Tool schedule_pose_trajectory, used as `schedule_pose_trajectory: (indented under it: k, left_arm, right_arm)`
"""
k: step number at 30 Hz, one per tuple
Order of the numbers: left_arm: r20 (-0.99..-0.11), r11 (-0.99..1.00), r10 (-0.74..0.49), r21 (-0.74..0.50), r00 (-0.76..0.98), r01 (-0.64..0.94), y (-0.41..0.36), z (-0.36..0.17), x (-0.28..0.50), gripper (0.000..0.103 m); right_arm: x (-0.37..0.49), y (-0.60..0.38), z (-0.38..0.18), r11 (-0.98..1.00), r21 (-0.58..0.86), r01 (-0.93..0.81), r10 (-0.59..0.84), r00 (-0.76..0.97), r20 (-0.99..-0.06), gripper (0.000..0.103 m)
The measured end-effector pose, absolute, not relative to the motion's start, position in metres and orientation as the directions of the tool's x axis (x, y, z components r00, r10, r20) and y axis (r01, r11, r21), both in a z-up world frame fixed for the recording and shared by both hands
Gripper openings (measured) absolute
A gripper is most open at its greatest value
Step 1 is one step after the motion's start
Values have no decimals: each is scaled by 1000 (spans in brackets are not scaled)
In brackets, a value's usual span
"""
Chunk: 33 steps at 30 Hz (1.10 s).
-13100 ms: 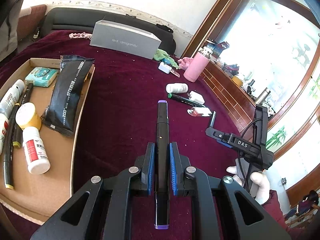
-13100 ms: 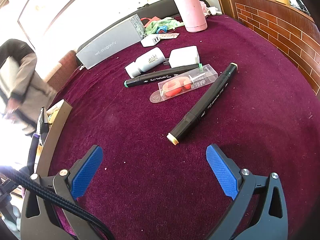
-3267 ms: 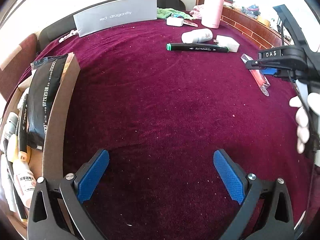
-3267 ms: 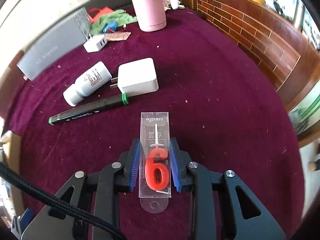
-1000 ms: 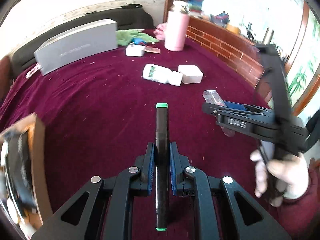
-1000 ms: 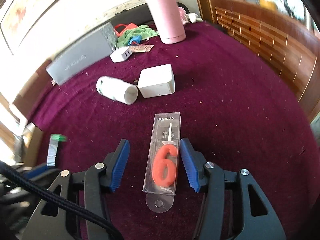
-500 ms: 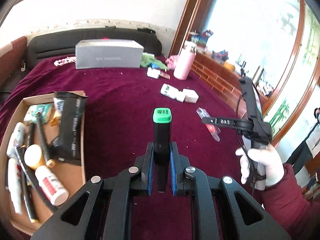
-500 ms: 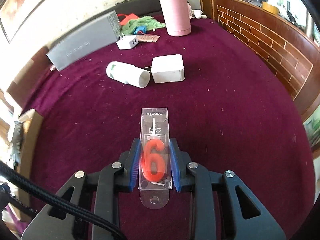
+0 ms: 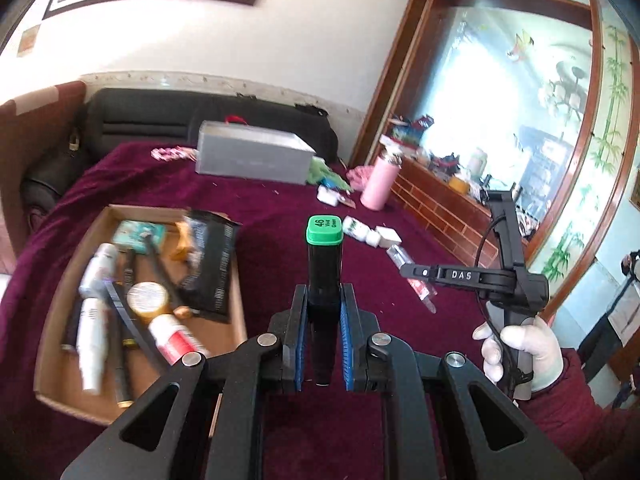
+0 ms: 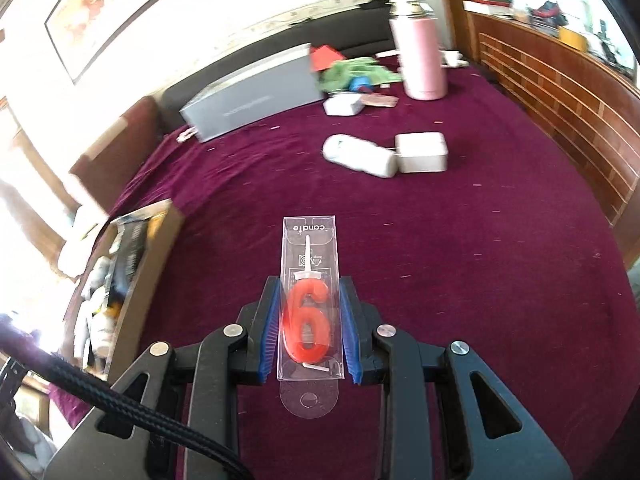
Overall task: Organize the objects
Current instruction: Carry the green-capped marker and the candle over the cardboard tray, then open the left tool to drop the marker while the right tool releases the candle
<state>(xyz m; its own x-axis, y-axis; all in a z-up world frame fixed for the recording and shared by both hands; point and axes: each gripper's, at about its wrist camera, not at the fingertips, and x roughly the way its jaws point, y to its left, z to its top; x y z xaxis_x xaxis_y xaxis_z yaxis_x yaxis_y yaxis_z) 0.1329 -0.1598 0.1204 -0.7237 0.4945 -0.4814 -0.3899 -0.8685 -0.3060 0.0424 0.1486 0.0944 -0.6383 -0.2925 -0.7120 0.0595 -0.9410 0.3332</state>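
My left gripper (image 9: 323, 340) is clamped on a green-capped marker (image 9: 324, 268), held above the cloth with the cardboard box (image 9: 236, 280) just to its left. My right gripper (image 10: 310, 326) pinches the packaged number candle (image 10: 309, 300) well clear of the cloth; the box sits off to its left. I'd swing each load over the box, lower it close, then release so nothing bounces out. Ahead of the right gripper lie a white bottle (image 10: 358, 156) and a charger (image 10: 422, 152), I think. Half a second ago both grips were the same; the box has drawn nearer.
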Motion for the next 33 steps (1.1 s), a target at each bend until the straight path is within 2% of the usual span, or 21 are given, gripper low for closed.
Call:
schedule_pose_trajectory:
  k: [7,16,27,33]
  left_arm:
    - [-467,-901,423,-310,-776,-305,-215,131,148,11]
    - [-539,-920,364,-333,-760,-204,-257,102,133,11]
    - [-618,-923,352,-355,-703,-150,-276,68,89,11]
    - [-627,-915,369,-375,-687,-149,-276,62,69,11]
  right_arm:
    - [41,87,107,-900,383,206,-427,-588,-687,26]
    - [34,-2,102,-809,454,373,-585,-449,-675,26]
    - [-6,-80,72,-796,452,403,-591,-358,-723,26]
    - [-34,-103,61,-832,403,380,-536,-367,-760,26]
